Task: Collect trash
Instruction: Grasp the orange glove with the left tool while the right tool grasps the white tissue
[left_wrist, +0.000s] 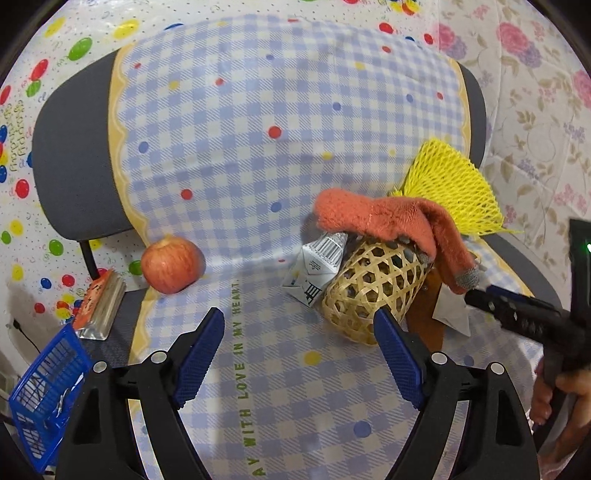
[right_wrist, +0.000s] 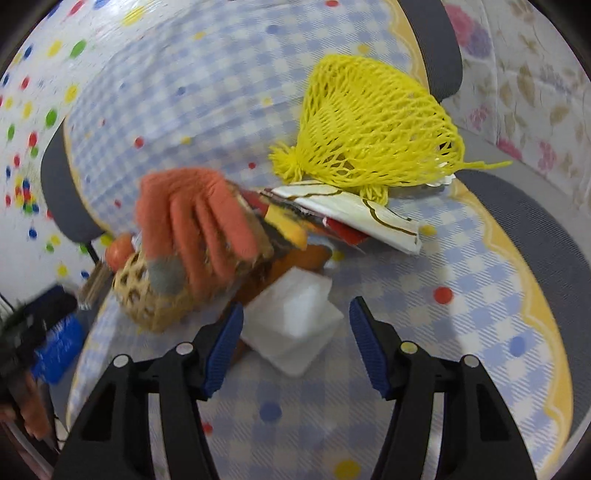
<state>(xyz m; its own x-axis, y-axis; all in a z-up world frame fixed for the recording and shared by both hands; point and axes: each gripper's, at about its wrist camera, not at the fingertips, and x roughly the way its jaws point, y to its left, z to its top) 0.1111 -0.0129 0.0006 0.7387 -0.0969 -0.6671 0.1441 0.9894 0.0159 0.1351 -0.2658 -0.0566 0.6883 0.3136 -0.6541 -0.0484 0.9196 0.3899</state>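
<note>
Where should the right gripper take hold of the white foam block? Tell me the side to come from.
Grip the foam block across its two side faces, coming straight ahead and down from the near side. It lies flat on the cloth, directly between the open right gripper fingers, with its near end clear; the basket crowds its left.

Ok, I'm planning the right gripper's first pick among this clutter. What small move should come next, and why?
Probably ease the right gripper forward a little so its open jaws straddle the white foam block. The block lies directly ahead, partly between the jaws, apart from the orange glove draped over the woven basket.
</note>
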